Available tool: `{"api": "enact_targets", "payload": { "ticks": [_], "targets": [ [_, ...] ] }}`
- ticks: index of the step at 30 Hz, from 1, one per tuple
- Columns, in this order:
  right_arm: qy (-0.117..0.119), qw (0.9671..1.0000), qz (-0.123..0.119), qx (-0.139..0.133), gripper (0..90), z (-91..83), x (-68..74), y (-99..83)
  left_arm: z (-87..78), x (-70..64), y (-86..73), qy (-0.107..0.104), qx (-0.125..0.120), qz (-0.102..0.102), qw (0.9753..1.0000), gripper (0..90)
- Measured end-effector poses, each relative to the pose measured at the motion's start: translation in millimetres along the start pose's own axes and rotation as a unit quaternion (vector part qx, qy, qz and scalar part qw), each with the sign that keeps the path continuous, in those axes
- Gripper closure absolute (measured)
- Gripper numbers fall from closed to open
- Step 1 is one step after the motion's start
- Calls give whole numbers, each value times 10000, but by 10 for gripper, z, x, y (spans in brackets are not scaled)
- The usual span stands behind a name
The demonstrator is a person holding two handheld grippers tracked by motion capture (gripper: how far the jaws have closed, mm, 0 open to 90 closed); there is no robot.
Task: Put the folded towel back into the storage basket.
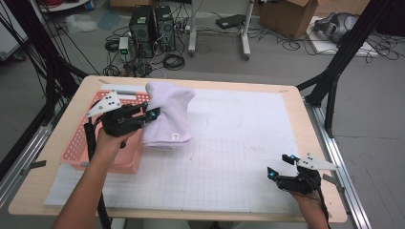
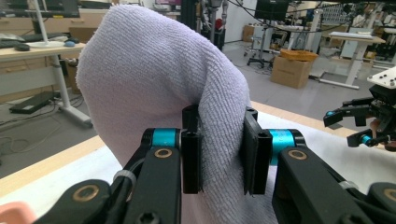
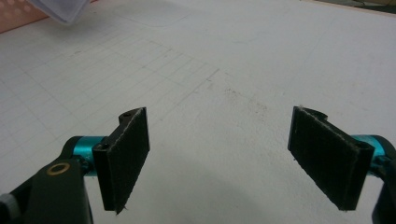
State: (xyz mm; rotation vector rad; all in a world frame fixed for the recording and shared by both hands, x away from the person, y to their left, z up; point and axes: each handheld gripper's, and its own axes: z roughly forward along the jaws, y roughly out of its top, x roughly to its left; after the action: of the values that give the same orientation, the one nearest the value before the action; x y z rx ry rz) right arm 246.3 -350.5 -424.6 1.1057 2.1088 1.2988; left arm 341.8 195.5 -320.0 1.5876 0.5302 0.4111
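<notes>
We lose near corner of pink basket (image 1: 79, 148) behind left forearm and left gripper (image 1: 152, 113). Towel (image 2: 154, 84) hides part of the pads pinching it in left gripper view, and its lower end runs off frame bottom. Small tag on towel (image 1: 175, 137) too tiny for us to read (any print illegible). Towel corner (image 3: 60, 9) cut by top edge in right gripper view. Right gripper (image 3: 219, 158) body cropped at frame bottom.
</notes>
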Motion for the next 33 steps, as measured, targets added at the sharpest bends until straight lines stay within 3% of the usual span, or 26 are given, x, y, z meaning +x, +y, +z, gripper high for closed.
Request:
{"api": "enact_targets", "payload": {
  "ticks": [19, 33],
  "targets": [
    [-30, 10000, -1, 6, 194, 12, 9, 18, -616, 293, 170, 383, -262, -88, 9989, 730],
    [-37, 10000, -73, 21, 193, 66, 28, 37, -1012, 420, 190, 492, -419, -55, 9979, 730]
  ]
}}
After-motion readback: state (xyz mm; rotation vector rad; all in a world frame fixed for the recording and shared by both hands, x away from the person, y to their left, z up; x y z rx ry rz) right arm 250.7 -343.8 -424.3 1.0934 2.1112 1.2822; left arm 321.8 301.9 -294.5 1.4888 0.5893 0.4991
